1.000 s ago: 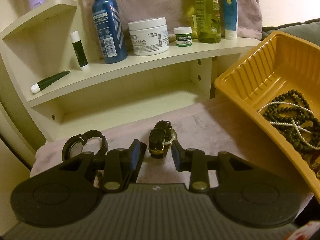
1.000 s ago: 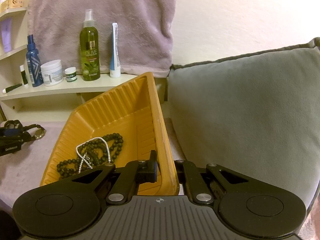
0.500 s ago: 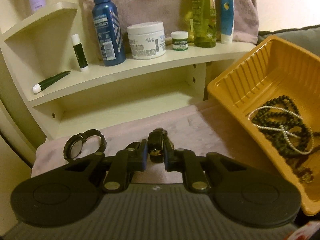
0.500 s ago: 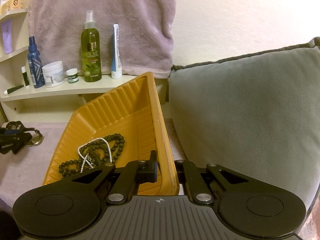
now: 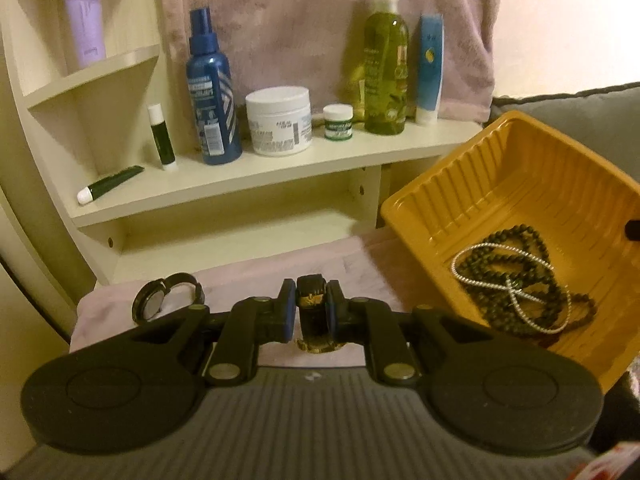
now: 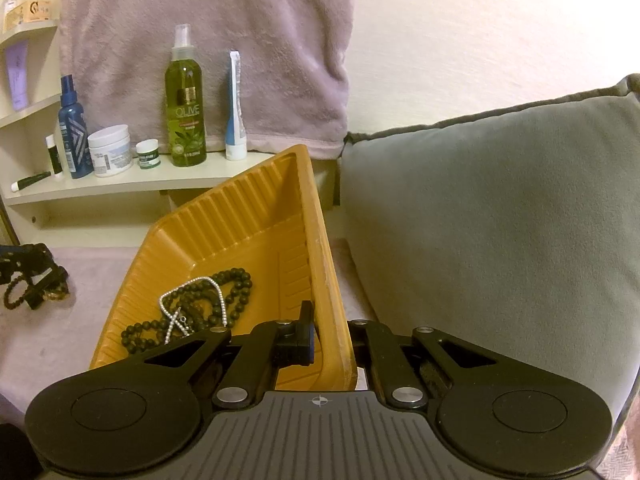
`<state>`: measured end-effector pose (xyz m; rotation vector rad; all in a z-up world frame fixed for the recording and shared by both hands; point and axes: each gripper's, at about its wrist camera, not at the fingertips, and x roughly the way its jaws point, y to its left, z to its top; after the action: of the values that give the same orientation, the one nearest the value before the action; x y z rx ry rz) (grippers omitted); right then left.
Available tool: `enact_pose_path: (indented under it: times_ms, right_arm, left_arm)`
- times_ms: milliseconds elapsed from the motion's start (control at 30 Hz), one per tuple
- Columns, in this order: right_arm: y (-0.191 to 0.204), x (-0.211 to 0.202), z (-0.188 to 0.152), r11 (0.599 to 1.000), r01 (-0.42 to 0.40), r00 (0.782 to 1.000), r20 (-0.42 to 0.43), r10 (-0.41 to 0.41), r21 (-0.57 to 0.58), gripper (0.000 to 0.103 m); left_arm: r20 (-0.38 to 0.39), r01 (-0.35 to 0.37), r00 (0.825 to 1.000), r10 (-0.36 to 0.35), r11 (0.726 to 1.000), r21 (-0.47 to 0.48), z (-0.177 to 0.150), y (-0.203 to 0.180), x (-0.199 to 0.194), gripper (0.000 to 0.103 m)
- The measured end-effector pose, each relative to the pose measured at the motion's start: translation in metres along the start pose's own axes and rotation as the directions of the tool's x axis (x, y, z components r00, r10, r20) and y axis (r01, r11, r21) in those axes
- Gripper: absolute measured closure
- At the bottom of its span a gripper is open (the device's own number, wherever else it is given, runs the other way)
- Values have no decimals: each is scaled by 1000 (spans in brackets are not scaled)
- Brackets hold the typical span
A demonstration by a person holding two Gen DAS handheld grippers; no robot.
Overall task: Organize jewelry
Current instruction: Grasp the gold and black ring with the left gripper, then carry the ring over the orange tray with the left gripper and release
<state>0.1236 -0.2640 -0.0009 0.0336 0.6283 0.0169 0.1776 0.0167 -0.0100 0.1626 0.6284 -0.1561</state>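
Observation:
My left gripper is shut on a black-and-gold watch just above the pink cloth. A second black watch lies on the cloth to its left. The orange tray stands tilted on the right and holds a black bead necklace and a silver chain. My right gripper is shut on the tray's right rim. The beads and the chain show in the right wrist view too, with the left gripper and watch far left.
A cream shelf behind the cloth carries a blue spray bottle, a white jar, a small jar, an olive bottle, tubes and a lip balm. A grey cushion stands right of the tray. A pink towel hangs behind.
My left gripper closed on the black-and-gold watch and has lifted it slightly, pulling back. My right gripper has kept its hold on the tray rim.

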Motion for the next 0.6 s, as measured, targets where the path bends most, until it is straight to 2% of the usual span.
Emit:
enact_pose_path:
  times_ms: [600]
  right_arm:
    - [1, 0, 0, 1000, 0, 1000, 1, 0, 1, 97]
  left_arm:
    - [68, 102, 992, -102, 995, 1, 25, -28, -22, 89]
